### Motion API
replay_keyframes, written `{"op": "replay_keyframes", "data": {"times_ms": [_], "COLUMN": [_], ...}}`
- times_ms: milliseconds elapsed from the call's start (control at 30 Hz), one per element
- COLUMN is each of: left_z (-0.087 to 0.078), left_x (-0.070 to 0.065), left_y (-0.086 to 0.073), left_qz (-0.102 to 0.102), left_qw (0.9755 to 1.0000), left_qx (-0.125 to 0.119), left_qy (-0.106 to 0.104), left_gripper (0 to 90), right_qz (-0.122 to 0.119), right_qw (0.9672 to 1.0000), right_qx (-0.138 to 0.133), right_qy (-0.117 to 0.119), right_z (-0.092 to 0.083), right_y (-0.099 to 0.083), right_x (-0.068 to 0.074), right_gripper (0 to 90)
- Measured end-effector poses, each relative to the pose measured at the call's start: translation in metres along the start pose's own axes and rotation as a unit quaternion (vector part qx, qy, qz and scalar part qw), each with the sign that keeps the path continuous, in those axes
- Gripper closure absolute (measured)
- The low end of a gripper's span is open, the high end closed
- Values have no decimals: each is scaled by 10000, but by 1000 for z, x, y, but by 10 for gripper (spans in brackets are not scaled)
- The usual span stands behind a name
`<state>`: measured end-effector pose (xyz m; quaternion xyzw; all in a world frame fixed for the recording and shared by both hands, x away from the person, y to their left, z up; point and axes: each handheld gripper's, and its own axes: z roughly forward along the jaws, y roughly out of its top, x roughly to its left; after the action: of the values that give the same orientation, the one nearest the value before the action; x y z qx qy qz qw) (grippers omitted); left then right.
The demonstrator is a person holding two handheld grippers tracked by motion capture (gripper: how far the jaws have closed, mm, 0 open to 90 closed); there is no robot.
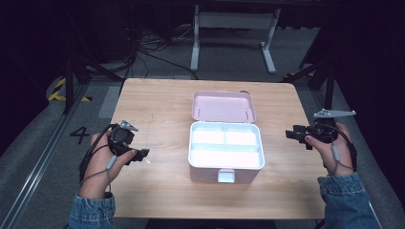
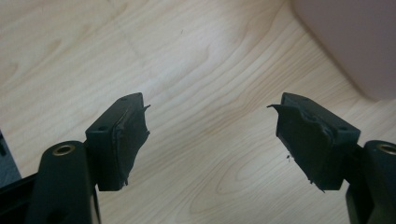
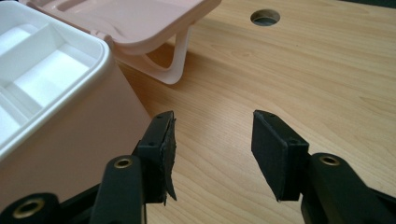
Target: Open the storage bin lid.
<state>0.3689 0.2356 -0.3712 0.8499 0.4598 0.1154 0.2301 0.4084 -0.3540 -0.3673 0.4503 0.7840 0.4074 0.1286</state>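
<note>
Denim cuffs, black handheld tools.
Blue sleeves [image 1: 93,210]; left gripper [image 2: 212,140] and right gripper [image 3: 212,149] black with brass-ringed screw holes, worn pads [image 2: 133,135], grey cables, three-cornered plate [image 1: 334,113].

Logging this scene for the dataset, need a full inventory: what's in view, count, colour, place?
box: 1, pink, table centre, open
lid: 1, pink, tipped back behind the box
tray: 1, white, inside box, three empty compartments
latch: 1, white, box front
table: 1, light wood
hole: 1, in the tabletop behind the box
desk frame: 1, white, on the floor beyond
left gripper: black, left of box, fingers apart, empty
right gripper: black, right of box, fingers apart, empty
sleeves: 2, blue denim, bottom edge
</note>
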Motion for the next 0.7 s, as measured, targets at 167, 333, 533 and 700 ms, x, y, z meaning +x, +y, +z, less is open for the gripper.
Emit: {"op": "replay_keyframes", "data": {"times_ms": [167,333,533,700], "left_z": [11,17,27,37], "left_x": [10,18,22,24], "left_y": [-10,-15,-19,-23], "left_qz": [-107,-255,-291,-314], "left_qw": [9998,9995,9983,9960], "left_qx": [144,140,483,835], "left_qy": [69,138,152,-28], "left_gripper": [249,248,238,226], "right_qz": [48,44,98,160], "right_qw": [9999,9993,9981,9967], "right_qx": [156,348,576,756], "right_qy": [-5,-137,-215,-254], "right_z": [6,11,17,22], "right_y": [-3,-7,-12,-17], "right_x": [-3,-8,-14,-17], "right_gripper": [501,498,493,483]}}
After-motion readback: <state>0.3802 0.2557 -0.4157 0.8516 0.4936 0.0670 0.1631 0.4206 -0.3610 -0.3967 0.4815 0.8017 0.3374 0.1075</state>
